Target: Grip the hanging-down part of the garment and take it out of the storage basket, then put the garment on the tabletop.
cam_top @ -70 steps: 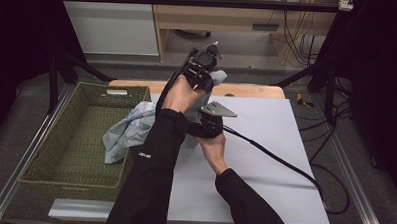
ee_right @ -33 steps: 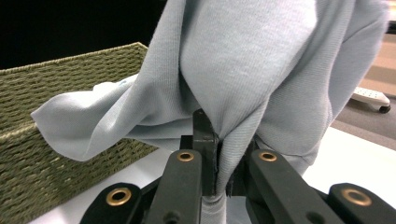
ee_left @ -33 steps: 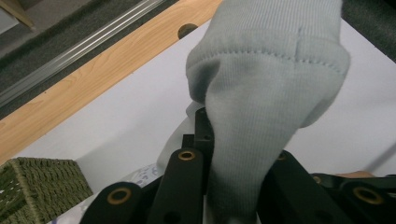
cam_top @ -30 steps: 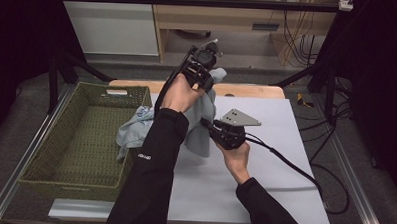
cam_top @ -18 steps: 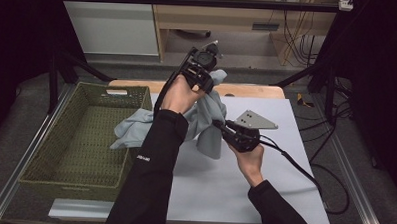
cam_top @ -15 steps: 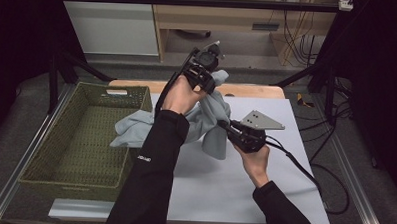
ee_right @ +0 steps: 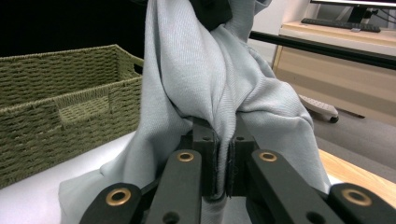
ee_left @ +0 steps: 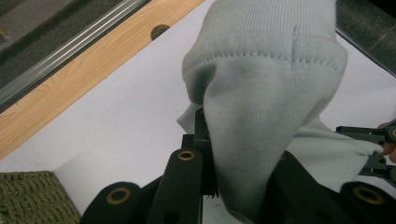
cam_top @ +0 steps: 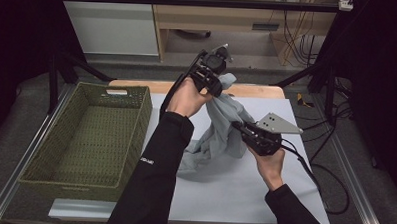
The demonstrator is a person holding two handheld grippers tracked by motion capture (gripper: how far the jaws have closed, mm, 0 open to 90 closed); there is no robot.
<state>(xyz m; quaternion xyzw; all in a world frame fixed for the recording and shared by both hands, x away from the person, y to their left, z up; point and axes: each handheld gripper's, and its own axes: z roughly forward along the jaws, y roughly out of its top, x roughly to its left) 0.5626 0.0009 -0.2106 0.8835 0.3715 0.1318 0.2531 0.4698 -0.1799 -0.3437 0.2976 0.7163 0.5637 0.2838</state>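
Above the desk (cam_top: 243, 193), both grippers, left (cam_top: 214, 75) and right (cam_top: 246, 134), have their fingers clamped on the grey sweater (cam_top: 221, 128), its bottom dragging, so folding or dropping it in the basket (cam_top: 44, 174) looks barely started.

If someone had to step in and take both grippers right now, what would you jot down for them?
Left gripper: raised over the far edge of the table, shut on the pale blue garment, holding it up by a ribbed hem.
Right gripper: lower and nearer, shut on a fold of the same garment.
Garment: hangs between the two, its lower end trailing on the white table.
Green woven basket: at the left of the table, nothing in it.
Done: garment picked up with both grippers.
Left: probably fold it or move it to the basket; neither has begun.
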